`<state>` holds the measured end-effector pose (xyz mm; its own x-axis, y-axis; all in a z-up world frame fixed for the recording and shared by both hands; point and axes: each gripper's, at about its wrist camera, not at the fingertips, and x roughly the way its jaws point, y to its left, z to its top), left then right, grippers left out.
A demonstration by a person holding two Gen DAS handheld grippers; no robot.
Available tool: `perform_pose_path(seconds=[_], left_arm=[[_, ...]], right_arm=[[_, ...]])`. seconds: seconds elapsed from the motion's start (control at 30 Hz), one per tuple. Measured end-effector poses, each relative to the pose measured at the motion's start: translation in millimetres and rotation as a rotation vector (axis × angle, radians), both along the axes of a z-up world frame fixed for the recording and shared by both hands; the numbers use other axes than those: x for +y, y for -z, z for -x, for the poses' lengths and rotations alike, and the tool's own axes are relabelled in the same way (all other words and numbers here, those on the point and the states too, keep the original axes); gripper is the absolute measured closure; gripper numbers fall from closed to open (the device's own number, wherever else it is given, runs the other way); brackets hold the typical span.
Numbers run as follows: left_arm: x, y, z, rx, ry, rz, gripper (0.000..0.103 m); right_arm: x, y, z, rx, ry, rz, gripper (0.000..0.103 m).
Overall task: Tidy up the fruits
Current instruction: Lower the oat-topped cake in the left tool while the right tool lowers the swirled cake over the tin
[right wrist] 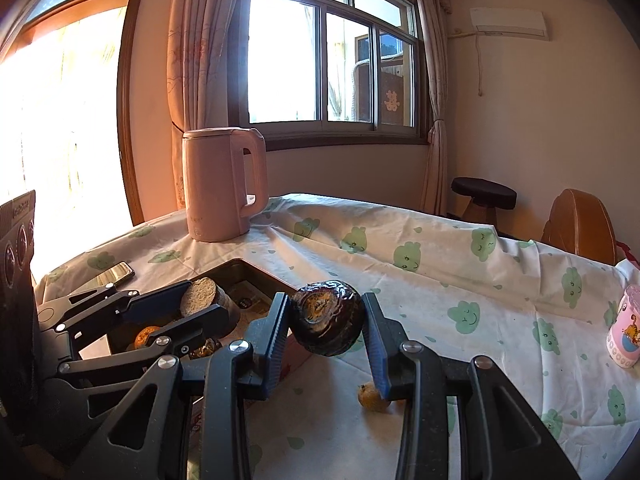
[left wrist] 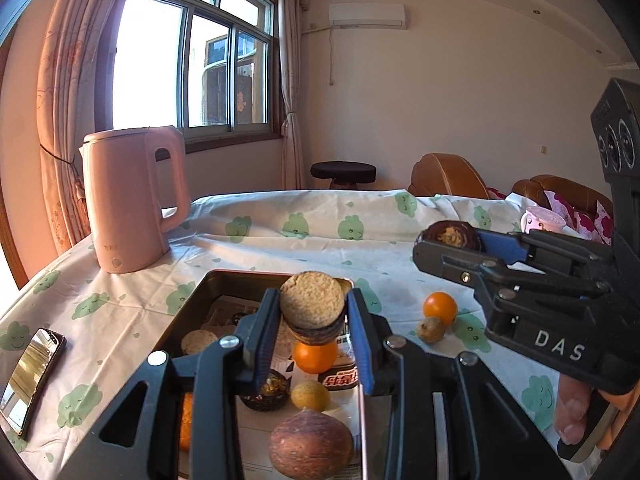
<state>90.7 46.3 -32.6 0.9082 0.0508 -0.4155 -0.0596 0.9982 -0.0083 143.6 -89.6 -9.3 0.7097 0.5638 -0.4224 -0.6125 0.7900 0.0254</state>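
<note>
My left gripper (left wrist: 313,309) is shut on a dark-skinned half fruit (left wrist: 312,300) with a tan cut face, held above the dark metal tray (left wrist: 208,284). In the tray lie an orange (left wrist: 314,357), another tan half (left wrist: 198,340), a dark half shell (left wrist: 266,394), a small yellow fruit (left wrist: 310,396) and a big brown round fruit (left wrist: 310,444). My right gripper (right wrist: 326,312) is shut on a dark wrinkled fruit (right wrist: 326,318), beside the tray's right edge. On the cloth under it lies a small yellowish fruit (right wrist: 372,397). An orange (left wrist: 440,307) sits on the cloth too.
A pink kettle (left wrist: 132,200) stands behind the tray at the table's far left. A phone (left wrist: 32,376) lies near the left edge. A pink cup (right wrist: 626,328) is at the right. The white cloth with green prints (right wrist: 460,272) is bare at the back.
</note>
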Motion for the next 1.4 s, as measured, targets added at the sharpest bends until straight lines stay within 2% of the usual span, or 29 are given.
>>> perform_pose_path(seconds=[0.37,0.8,1.4], left_arm=[[25.6,2.8,-9.9,0.051,-0.039,-0.029,0.068],[50.8,13.6,-23.2,0.109,-0.056,0.003,0.068],[68.6,23.7,-39.3,0.197,-0.074,-0.002,0.068]], right_arm=[[26.8,-3.0,-7.6,0.013,-0.037,0.024,0.065],[51.2,4.6,-15.1,0.027,-0.06,0.067,0.065],[77.5,22.7,-29.8,0.088,-0.081,0.114,0.065]])
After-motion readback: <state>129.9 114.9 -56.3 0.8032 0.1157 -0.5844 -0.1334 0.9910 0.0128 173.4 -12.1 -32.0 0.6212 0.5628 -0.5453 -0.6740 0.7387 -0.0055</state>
